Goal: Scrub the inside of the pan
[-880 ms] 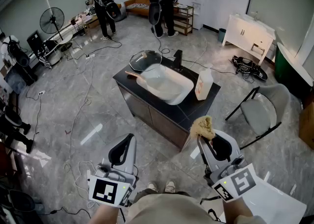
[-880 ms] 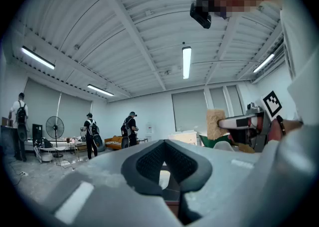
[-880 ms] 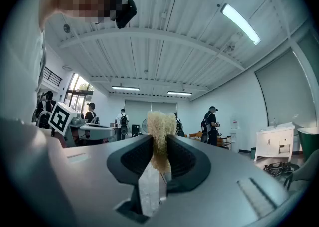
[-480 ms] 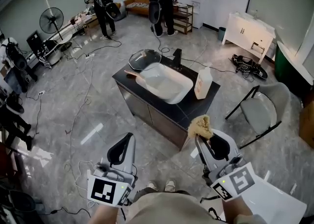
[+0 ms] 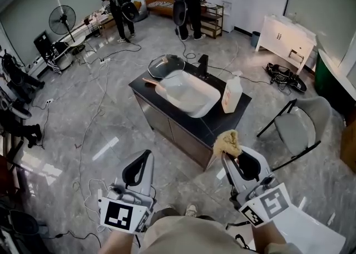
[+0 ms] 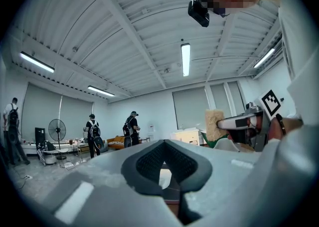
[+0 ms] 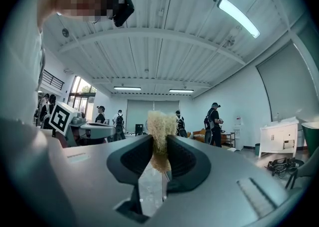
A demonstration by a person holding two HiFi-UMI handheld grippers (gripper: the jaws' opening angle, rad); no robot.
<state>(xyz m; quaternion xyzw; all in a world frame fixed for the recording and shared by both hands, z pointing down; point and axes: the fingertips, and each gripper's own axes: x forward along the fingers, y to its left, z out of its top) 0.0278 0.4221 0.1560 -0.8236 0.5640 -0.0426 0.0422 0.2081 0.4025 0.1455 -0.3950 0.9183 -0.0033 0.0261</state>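
Observation:
A round dark pan (image 5: 165,67) sits on the far left corner of a black counter (image 5: 219,126), beside a white sink basin (image 5: 189,94). Both grippers hang well short of the counter, close to my body. My right gripper (image 5: 227,156) is shut on a yellow sponge (image 5: 228,143), which sticks up from between its jaws (image 7: 160,126). My left gripper (image 5: 146,155) is shut with nothing in it (image 6: 165,144). The left gripper view also catches the sponge (image 6: 214,124) at its right side.
A wooden-handled brush (image 5: 150,84) lies at the basin's left edge. A white detergent bottle (image 5: 231,94) and a black faucet (image 5: 202,64) stand on the counter. A grey chair (image 5: 295,127) is to the right. Cables run over the floor, and people stand at the back.
Both grippers keep almost the same place. The view has shifted slightly, and the people at the left edge have moved.

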